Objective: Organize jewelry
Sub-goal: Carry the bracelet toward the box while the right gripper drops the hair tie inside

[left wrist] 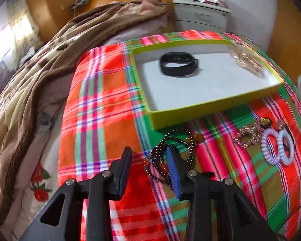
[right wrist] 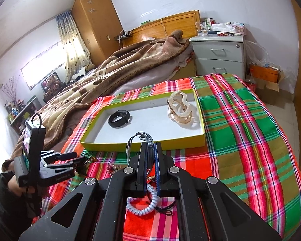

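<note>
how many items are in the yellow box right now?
2. A black wristband lies toward the left of the yellow box, and a translucent gold hair claw sits at its right end. Nothing looks hidden inside.

A home bedroom: an unmade bed [right wrist: 114, 74] with wooden headboard [right wrist: 166, 28] at twelve o'clock, wardrobe [right wrist: 92, 24] at eleven, curtained window [right wrist: 44, 66] at ten, bedside drawers [right wrist: 220, 58] at one.

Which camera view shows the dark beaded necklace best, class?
The left wrist view: the dark beaded necklace lies coiled on the plaid cloth just past the open left gripper. The right wrist view shows only a scrap of beads beside that gripper.
</note>
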The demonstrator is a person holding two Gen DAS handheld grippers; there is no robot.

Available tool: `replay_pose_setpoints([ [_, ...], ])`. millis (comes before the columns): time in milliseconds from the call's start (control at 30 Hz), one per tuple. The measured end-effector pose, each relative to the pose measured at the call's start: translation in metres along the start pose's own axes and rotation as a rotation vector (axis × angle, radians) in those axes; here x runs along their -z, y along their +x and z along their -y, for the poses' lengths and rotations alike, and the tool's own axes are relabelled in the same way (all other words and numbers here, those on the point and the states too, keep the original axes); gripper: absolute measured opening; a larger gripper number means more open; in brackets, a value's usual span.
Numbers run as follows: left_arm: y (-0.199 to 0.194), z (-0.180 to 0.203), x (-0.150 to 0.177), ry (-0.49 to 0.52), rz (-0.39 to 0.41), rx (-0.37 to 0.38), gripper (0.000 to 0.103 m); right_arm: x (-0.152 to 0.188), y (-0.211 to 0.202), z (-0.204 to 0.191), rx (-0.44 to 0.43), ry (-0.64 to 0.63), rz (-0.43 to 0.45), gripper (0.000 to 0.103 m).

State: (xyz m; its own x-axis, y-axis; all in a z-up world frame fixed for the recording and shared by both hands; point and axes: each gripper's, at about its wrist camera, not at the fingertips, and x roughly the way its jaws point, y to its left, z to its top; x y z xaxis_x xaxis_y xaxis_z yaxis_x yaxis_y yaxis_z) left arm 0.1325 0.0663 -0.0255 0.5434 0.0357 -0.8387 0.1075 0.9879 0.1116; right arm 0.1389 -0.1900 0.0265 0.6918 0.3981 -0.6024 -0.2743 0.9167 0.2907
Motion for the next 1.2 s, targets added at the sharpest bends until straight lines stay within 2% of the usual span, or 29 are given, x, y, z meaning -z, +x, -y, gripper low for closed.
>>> replay_pose_setpoints([
  [100,0.004,-0.002,-0.006,0.002,0.01,0.007,0.04,0.0,0.003,0.001,-0.001,0.009,-0.006,0.006],
  [167,0.005,-0.004,-0.01,-0.01,-0.001,0.016,0.038,0.001,0.003,0.001,0.0,0.008,-0.008,0.006],
  [200,0.006,-0.002,-0.011,-0.005,0.005,0.017,0.033,0.001,0.003,0.002,-0.001,0.01,-0.008,0.006],
  [233,0.006,-0.001,-0.01,-0.011,0.012,0.034,0.021,0.001,0.002,0.002,-0.001,0.013,-0.007,0.006],
  [333,0.005,0.0,-0.009,-0.039,0.031,0.085,0.009,0.001,0.001,0.004,0.002,0.022,-0.005,0.006],
  [400,0.004,0.0,-0.006,-0.064,0.04,0.12,0.009,0.001,0.001,0.003,0.005,0.02,-0.006,0.006],
  [567,-0.008,-0.003,0.001,-0.105,0.059,0.152,0.007,0.001,-0.003,0.002,0.006,0.018,0.004,0.006],
  [700,-0.029,-0.01,0.0,-0.145,0.122,0.164,0.007,-0.001,-0.006,0.0,0.005,0.013,0.012,0.006],
  [867,-0.056,-0.011,-0.007,-0.139,0.193,0.178,0.007,-0.007,-0.008,-0.005,0.003,0.002,0.026,0.006],
  [1200,-0.081,-0.016,-0.031,-0.118,0.263,0.186,0.007,-0.038,-0.006,-0.019,0.003,-0.047,0.068,0.006],
])
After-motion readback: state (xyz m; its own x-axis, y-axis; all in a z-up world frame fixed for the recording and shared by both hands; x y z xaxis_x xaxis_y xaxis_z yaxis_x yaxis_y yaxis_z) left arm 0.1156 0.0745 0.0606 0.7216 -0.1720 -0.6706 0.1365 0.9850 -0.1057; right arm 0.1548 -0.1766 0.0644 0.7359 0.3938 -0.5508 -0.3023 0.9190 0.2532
